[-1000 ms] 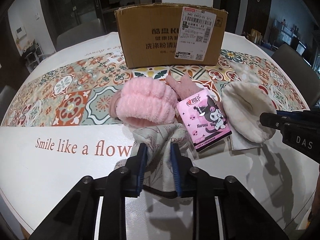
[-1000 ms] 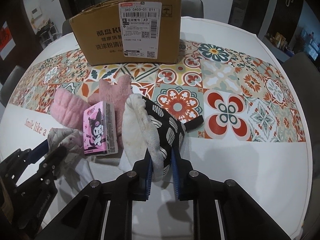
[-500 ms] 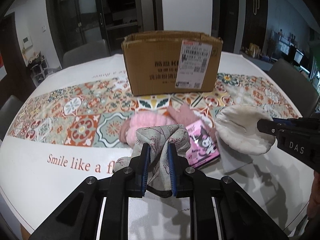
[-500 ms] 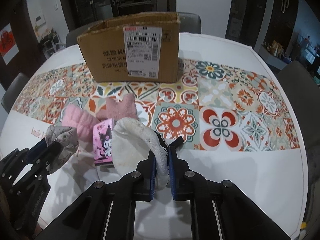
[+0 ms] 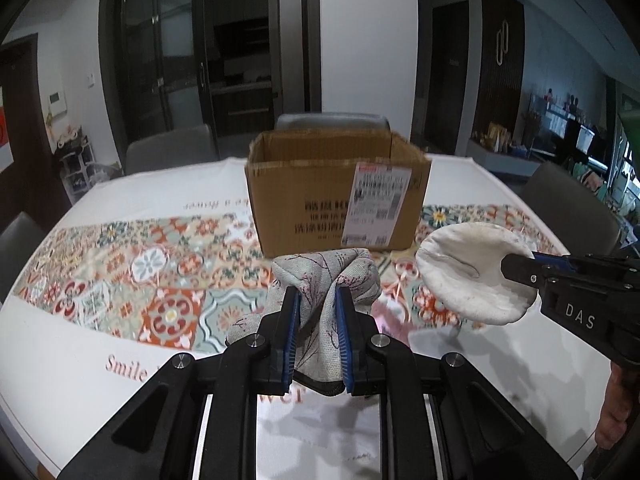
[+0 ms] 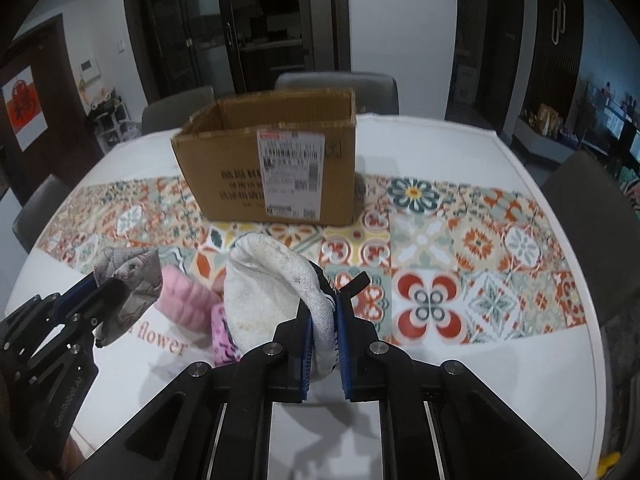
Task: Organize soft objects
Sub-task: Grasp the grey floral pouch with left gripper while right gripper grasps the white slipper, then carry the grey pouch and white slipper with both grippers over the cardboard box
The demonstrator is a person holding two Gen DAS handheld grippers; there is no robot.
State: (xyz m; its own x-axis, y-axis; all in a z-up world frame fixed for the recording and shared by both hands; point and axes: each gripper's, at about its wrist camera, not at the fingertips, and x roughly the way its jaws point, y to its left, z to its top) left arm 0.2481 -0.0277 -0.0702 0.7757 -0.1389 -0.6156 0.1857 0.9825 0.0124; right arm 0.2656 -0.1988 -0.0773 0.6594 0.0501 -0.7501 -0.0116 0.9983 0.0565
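"DAS" on right gripper (image 5: 520,276); "Smile" on tablecloth (image 5: 60,360).

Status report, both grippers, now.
Left gripper shut on floral grey cloth, lifted. Right gripper shut on white mitt, lifted. Open cardboard box ahead. Pink fuzzy item on table. Path clear.

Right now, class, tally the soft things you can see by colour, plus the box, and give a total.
Grey floral cloth, held in the left gripper: 1
White mitt, held in the right gripper: 1
Pink fluffy item and pink tissue pack, on the table: 2
Brown cardboard box: 1
Total: 5
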